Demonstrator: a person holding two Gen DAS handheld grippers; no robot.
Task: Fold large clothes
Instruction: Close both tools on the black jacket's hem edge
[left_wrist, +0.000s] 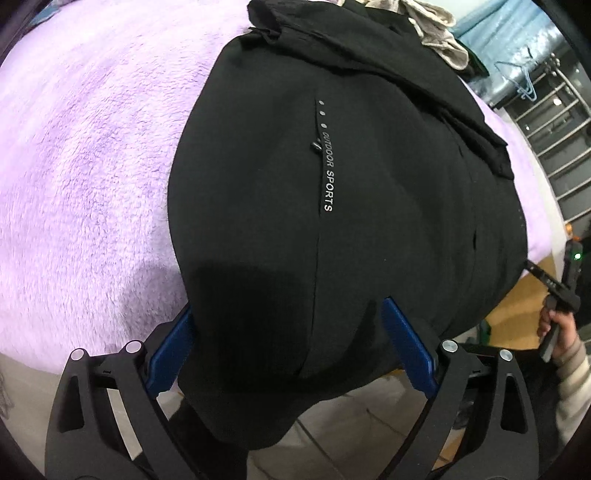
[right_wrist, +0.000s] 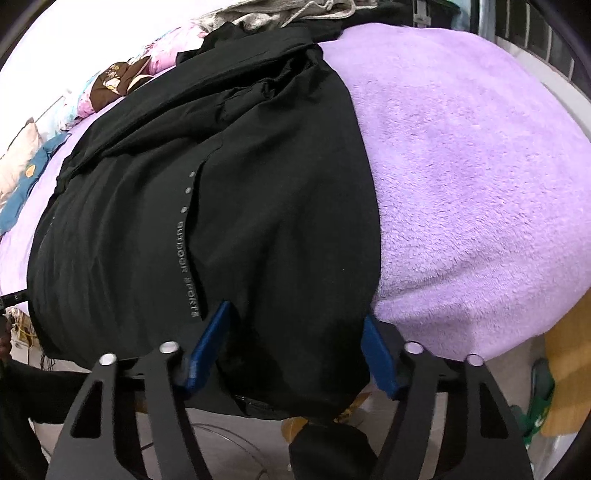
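Note:
A large black garment (left_wrist: 332, 192) with an "OUTDOOR SPORTS" strip lies on a purple fleece blanket (left_wrist: 92, 166), its near edge hanging over the bed's edge. My left gripper (left_wrist: 288, 332) is open, its blue pads (left_wrist: 170, 350) on either side of the garment's near edge. The same garment (right_wrist: 221, 221) shows in the right wrist view. My right gripper (right_wrist: 295, 343) is open, with blue pads (right_wrist: 207, 350) on either side of the near right corner. The right gripper's handle and hand (left_wrist: 557, 321) show in the left wrist view.
Another black garment (left_wrist: 369, 51) and a beige cloth (left_wrist: 436, 37) lie piled at the far end. Patterned pillows (right_wrist: 110, 81) sit at the bed's left side. A metal rack (left_wrist: 554, 129) stands to the right. Below are the floor and a wooden board (right_wrist: 569, 387).

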